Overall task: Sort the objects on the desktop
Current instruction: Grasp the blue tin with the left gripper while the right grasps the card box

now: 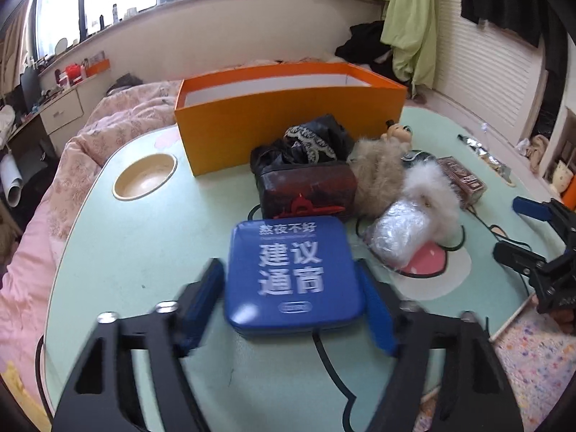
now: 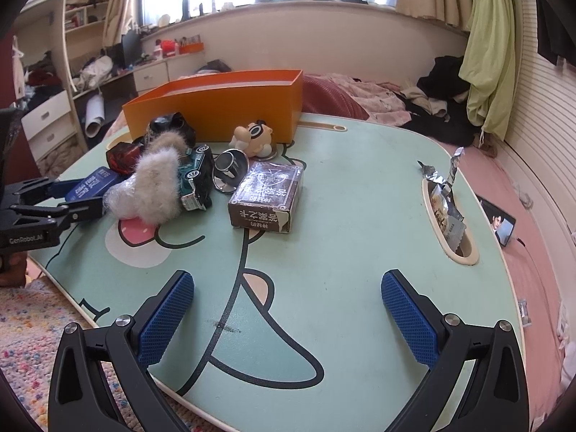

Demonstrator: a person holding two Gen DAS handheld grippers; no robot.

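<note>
1 blue tin, 1 orange box

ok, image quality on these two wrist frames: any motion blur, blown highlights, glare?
Left wrist view: motion blur smears the left gripper fingers, the blue tin is slightly soft, and the windows are blown out. Right wrist view: sharp, right gripper finger texture crisp; windows overexposed, with a soft sheen on the table. Both show strong fisheye bending at the edges.

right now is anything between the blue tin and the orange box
Yes. The dark red box topped with a black bag sits directly between the blue tin and the orange box.
</note>
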